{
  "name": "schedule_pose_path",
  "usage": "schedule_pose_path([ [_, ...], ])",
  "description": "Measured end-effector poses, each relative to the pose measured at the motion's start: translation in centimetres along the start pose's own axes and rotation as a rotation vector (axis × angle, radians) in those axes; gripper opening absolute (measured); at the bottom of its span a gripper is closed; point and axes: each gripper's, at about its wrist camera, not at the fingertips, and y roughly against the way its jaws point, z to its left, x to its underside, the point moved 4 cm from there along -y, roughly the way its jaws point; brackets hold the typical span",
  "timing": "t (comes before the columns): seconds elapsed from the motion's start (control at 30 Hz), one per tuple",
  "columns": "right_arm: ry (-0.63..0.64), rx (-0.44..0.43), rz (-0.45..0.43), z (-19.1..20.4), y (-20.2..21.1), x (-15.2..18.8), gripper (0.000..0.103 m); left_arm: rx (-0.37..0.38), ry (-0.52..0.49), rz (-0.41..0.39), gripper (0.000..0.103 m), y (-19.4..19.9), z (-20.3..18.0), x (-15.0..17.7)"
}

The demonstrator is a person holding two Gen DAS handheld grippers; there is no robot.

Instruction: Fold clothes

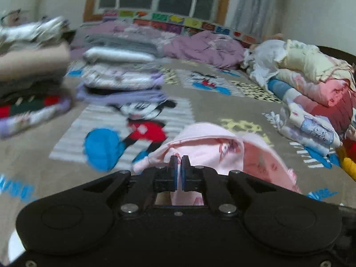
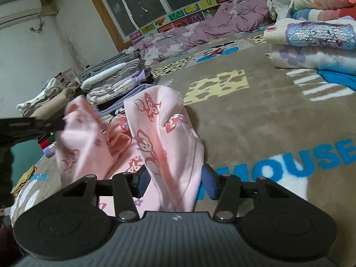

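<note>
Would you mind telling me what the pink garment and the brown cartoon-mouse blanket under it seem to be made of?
Pink garment: apparently soft matte cotton-like knit; it drapes in limp folds and carries a printed pattern. Brown blanket: probably plush fleece; its surface looks fuzzy and matte.

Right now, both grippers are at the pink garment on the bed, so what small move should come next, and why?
Probably close the right gripper. The left gripper is shut on an edge of the pink garment, lifting that side, while the right pads stand apart around a fold without pinching it. Both ends need holding before the cloth can be spread.
</note>
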Motion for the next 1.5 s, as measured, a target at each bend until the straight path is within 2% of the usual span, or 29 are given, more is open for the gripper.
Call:
schedule_pose_path([
  [0.07, -0.002, 0.004, 0.002, -0.1, 0.0, 0.1, 0.051, -0.019, 0.053, 0.039, 0.003, 0.2, 1.7, 1.5],
  [0.13, -0.003, 0.006, 0.002, -0.2, 0.0, 0.2, 0.050, -0.018, 0.151, 0.058, 0.005, 0.9, 3.7, 2.8],
  [0.2, 0.000, 0.008, 0.003, -0.3, 0.1, 0.2, 0.050, -0.016, 0.251, 0.074, 0.025, 1.6, 5.7, 4.0],
  [0.23, 0.000, 0.009, 0.003, -0.3, 0.2, 0.3, 0.050, -0.005, 0.321, 0.062, 0.048, 2.1, 6.7, 4.3],
  [0.27, -0.001, 0.010, 0.003, -0.3, 0.2, 0.3, 0.050, 0.005, 0.382, 0.044, 0.053, 2.6, 7.5, 4.6],
  [0.33, -0.004, 0.012, 0.003, -0.3, 0.3, 0.4, 0.050, 0.029, 0.446, 0.017, 0.053, 3.2, 8.3, 4.5],
  [0.4, -0.004, 0.014, 0.003, -0.3, 0.2, 0.4, 0.051, -0.001, 0.392, -0.010, 0.053, 3.6, 7.9, 4.0],
  [0.5, -0.005, 0.018, 0.004, -0.3, 0.1, 0.5, 0.051, -0.047, 0.206, -0.031, 0.053, 3.4, 6.5, 3.6],
  [0.6, -0.005, 0.021, 0.005, -0.3, 0.0, 0.6, 0.052, -0.115, 0.051, -0.023, 0.053, 2.4, 5.7, 4.6],
  [0.83, 0.002, 0.019, 0.005, -0.3, -0.1, 0.8, 0.053, -0.200, -0.296, 0.021, 0.053, -1.1, 3.6, 6.4],
  [0.9, 0.001, 0.017, 0.007, -0.4, -0.2, 0.8, 0.053, -0.215, -0.374, 0.018, 0.048, -2.1, 3.4, 6.3],
  [0.93, 0.000, 0.016, 0.007, -0.4, -0.2, 0.8, 0.054, -0.207, -0.395, 0.016, 0.035, -2.4, 3.4, 6.1],
  [0.97, 0.000, 0.015, 0.007, -0.4, -0.2, 0.8, 0.054, -0.199, -0.415, 0.015, 0.015, -2.7, 3.4, 5.9],
  [1.0, 0.000, 0.014, 0.008, -0.4, -0.3, 0.8, 0.054, -0.195, -0.413, 0.016, 0.003, -2.8, 3.5, 5.5],
  [1.03, 0.000, 0.014, 0.008, -0.3, -0.3, 0.8, 0.055, -0.181, -0.386, 0.003, 0.000, -2.3, 3.8, 4.7],
  [1.27, -0.016, -0.001, 0.009, -0.5, -0.4, 0.8, 0.056, -0.088, -0.232, -0.090, 0.000, 1.6, 5.2, -2.1],
  [1.33, -0.017, -0.004, 0.009, -0.5, -0.4, 0.8, 0.056, -0.058, -0.280, -0.067, 0.000, 1.5, 4.6, -3.1],
  [1.4, -0.016, -0.006, 0.010, -0.5, -0.4, 0.8, 0.057, -0.023, -0.308, -0.047, 0.012, 1.4, 4.1, -3.6],
  [1.43, -0.017, -0.006, 0.010, -0.5, -0.4, 0.8, 0.057, -0.004, -0.330, -0.043, 0.040, 1.6, 3.6, -3.2],
  [1.47, -0.018, -0.006, 0.011, -0.5, -0.5, 0.8, 0.057, 0.015, -0.351, -0.040, 0.056, 1.7, 3.1, -2.8],
  [1.5, -0.020, -0.006, 0.011, -0.5, -0.5, 0.7, 0.057, 0.028, -0.368, -0.044, 0.056, 1.8, 2.7, -2.0],
])
